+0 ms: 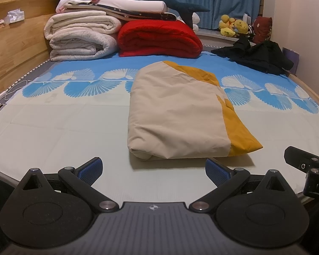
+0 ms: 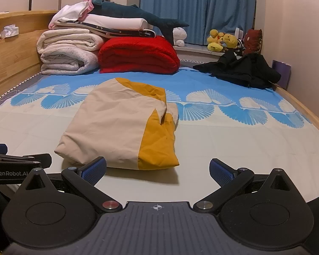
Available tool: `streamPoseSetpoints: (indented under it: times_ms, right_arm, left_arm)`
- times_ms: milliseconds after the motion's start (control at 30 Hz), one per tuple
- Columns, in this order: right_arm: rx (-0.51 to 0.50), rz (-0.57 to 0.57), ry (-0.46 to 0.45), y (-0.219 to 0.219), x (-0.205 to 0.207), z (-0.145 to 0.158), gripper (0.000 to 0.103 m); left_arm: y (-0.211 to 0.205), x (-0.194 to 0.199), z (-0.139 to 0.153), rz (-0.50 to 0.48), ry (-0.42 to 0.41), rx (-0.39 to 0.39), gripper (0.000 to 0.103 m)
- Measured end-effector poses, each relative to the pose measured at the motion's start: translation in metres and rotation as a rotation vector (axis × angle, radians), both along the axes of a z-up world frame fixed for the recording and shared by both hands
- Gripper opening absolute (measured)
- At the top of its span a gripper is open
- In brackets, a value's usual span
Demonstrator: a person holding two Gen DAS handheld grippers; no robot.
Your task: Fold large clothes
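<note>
Taking the folded beige and mustard garment (image 1: 176, 114) on the bed (image 1: 53, 131) as the landmark: far behind it to the left sit the stacked white blankets (image 1: 80, 36), then the red blanket (image 1: 159, 38) directly behind it, and a crumpled black garment (image 1: 257, 55) behind it to the right. The garment itself lies flat mid-bed in a compact bundle, so this piece looks folded. In front of it the left gripper (image 1: 154, 167) hangs with fingers spread wide and empty; the right gripper (image 2: 158, 170), just right of that, is likewise released and holds nothing. The risk from here, I judge, is a finger snagging the near edge and dragging the layers open, or the loose mustard flap on the right sliding out.
</note>
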State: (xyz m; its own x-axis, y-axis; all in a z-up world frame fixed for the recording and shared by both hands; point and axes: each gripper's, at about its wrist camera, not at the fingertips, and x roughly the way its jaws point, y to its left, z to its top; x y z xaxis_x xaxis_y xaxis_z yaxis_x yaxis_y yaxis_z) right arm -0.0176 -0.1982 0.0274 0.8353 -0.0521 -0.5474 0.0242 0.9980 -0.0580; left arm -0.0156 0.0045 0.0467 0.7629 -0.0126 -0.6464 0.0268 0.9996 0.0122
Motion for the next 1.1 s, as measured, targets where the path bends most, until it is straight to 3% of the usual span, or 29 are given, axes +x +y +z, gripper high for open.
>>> streamPoseSetpoints:
  times_ms: [1100]
  right_arm:
    - [0.0, -0.002, 0.001, 0.0027, 0.0004, -0.0001, 0.102]
  left_arm:
    - [-0.0022, -0.0003, -0.0023, -0.019, 0.003, 0.002, 0.103]
